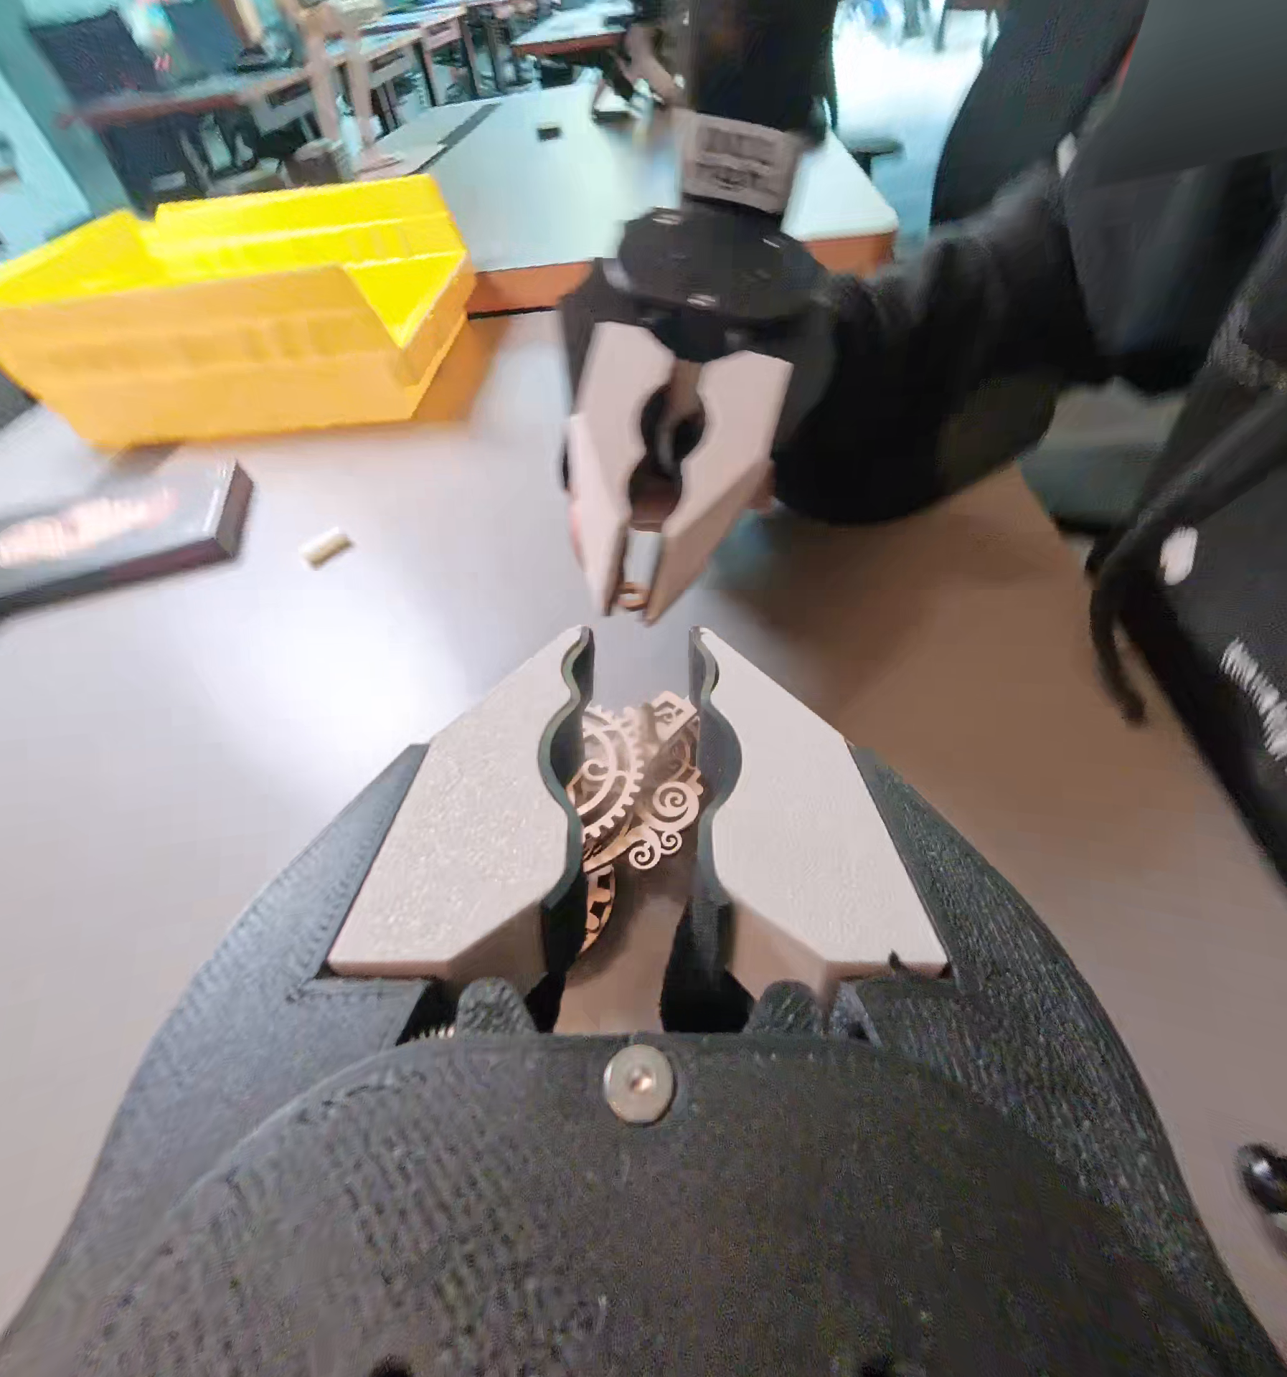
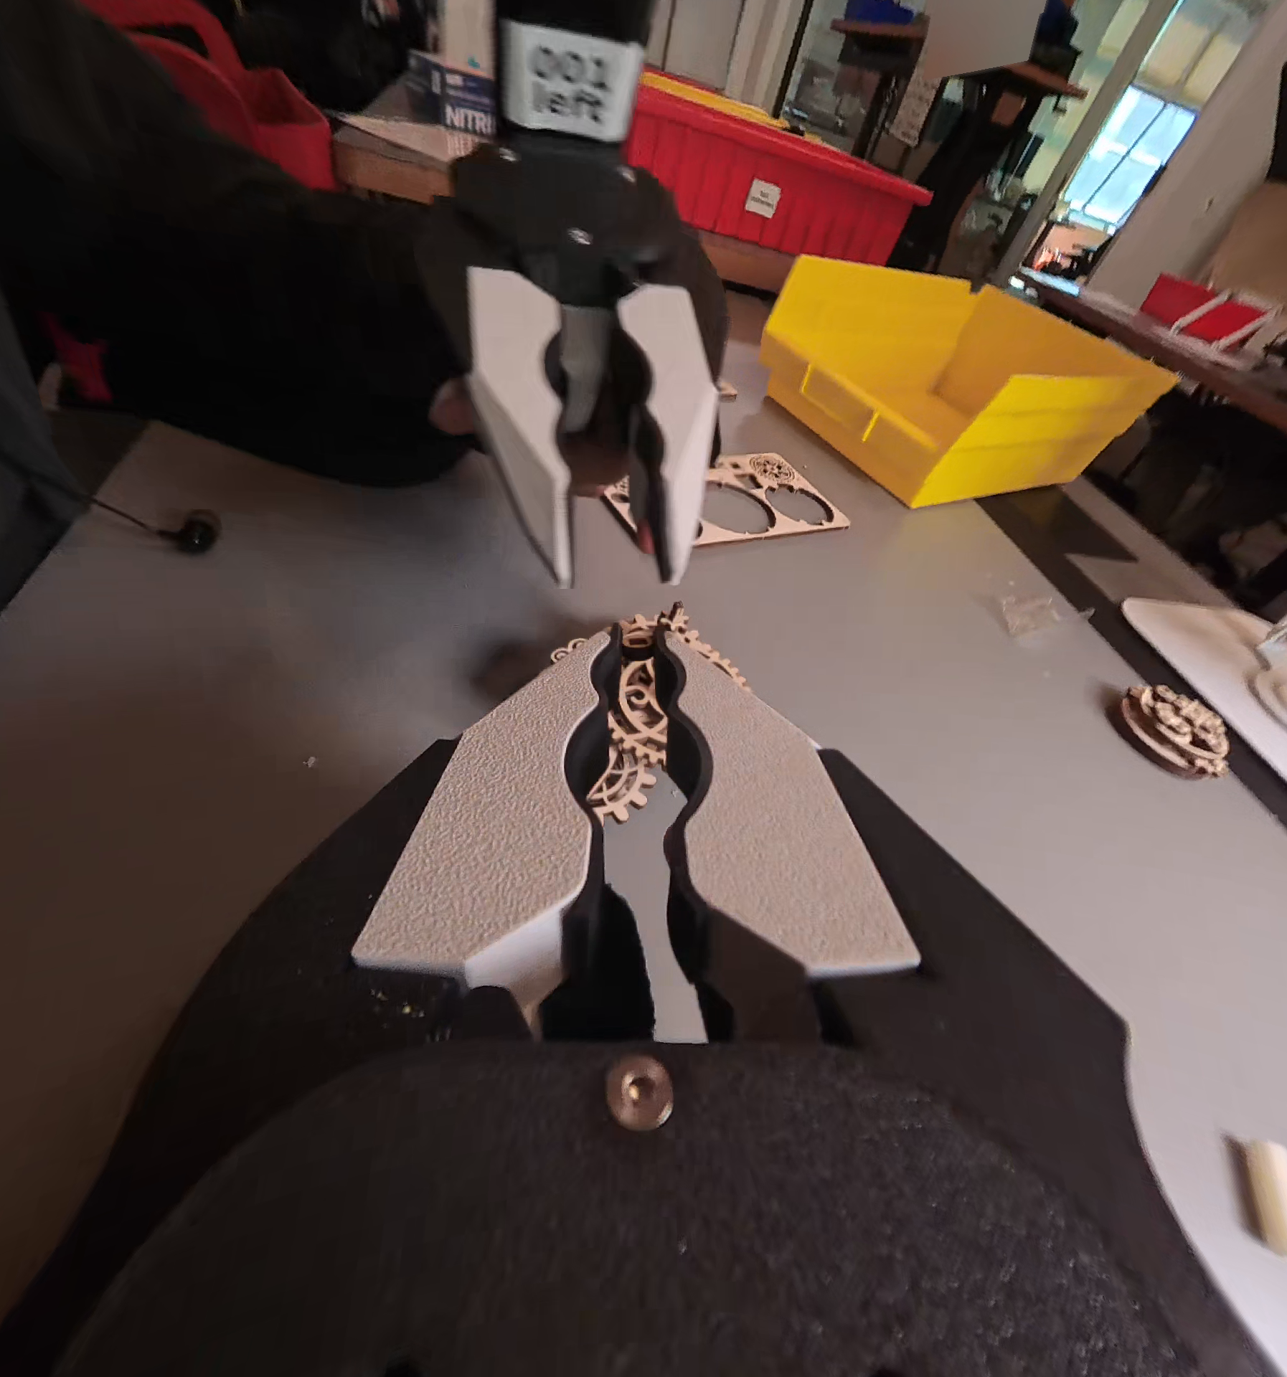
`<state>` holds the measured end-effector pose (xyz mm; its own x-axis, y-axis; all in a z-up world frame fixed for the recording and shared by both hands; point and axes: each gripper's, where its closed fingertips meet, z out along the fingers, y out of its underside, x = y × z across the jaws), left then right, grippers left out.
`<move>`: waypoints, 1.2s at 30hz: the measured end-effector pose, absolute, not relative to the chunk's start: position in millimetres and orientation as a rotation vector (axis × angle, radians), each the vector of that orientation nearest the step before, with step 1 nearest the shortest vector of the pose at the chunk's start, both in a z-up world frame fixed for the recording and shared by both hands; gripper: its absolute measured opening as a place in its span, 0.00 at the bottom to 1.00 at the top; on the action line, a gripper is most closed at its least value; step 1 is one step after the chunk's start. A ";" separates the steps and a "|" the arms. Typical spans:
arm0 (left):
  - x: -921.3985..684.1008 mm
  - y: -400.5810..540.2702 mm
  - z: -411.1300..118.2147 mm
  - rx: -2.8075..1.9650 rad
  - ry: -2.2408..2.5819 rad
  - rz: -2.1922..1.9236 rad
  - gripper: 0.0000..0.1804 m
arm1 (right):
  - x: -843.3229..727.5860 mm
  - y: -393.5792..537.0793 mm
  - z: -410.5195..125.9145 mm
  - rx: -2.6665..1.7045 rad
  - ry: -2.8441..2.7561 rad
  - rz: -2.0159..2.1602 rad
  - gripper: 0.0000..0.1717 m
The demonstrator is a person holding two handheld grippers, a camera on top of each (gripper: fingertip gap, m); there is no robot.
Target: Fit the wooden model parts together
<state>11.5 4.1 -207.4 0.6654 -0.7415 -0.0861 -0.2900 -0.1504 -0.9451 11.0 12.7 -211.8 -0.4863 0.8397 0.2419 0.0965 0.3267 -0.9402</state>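
1. Now the right gripper pinches a small brown wooden ring piece at the very tips of its two fingers. Both tips press on it.
2. The flat, pale wooden model plate with cut-out gears and curls lies on the grey table. The ring hangs just above this gear plate, near its far edge as the right wrist view shows it.
3. The left gripper is let go, with wide jaws and nothing in them. It hovers over the gear plate, and its fingers do not touch the wood.
4. I think the step in hand is to push the ring into its spot on the gear plate.
5. To do it well, bring the ring down slowly and straight, so that it does not tip in the pinch.
6. The gear plate is thin and light, so it may slide. The left gripper could press down on one edge of it to hold it flat.
7. Push gently. The thin curls could snap.
8. Do not open the right fingers until the ring sits snug.
9. A yellow plastic bin and a wooden sheet with round holes sit well away from the gear plate, so they are not in the way.
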 end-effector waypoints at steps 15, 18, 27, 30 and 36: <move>28.7 -1.6 -188.5 -1.741 0.334 -1.475 0.05 | 17.9 -12.8 -191.8 -0.616 -1.771 1.226 0.04; 28.5 0.3 -189.8 -1.746 0.269 -1.544 0.04 | 17.2 -10.9 -192.1 -0.609 -1.766 1.199 0.04; 20.7 8.9 -187.4 -1.702 0.101 -1.642 0.00 | 12.1 4.2 -189.2 -0.662 -1.708 1.135 0.03; 20.8 10.3 -185.6 -1.685 0.072 -1.652 0.00 | 12.2 6.1 -188.8 -0.666 -1.700 1.127 0.04; 19.3 13.3 -187.0 -1.686 0.036 -1.646 0.00 | 13.1 5.6 -186.2 -0.664 -1.689 1.145 0.03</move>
<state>19.3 13.3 -187.0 0.1670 -0.5127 0.8422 0.4750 -0.7067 -0.5244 13.1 5.6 -186.2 -0.3959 0.8239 0.4055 -0.0719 0.4124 -0.9082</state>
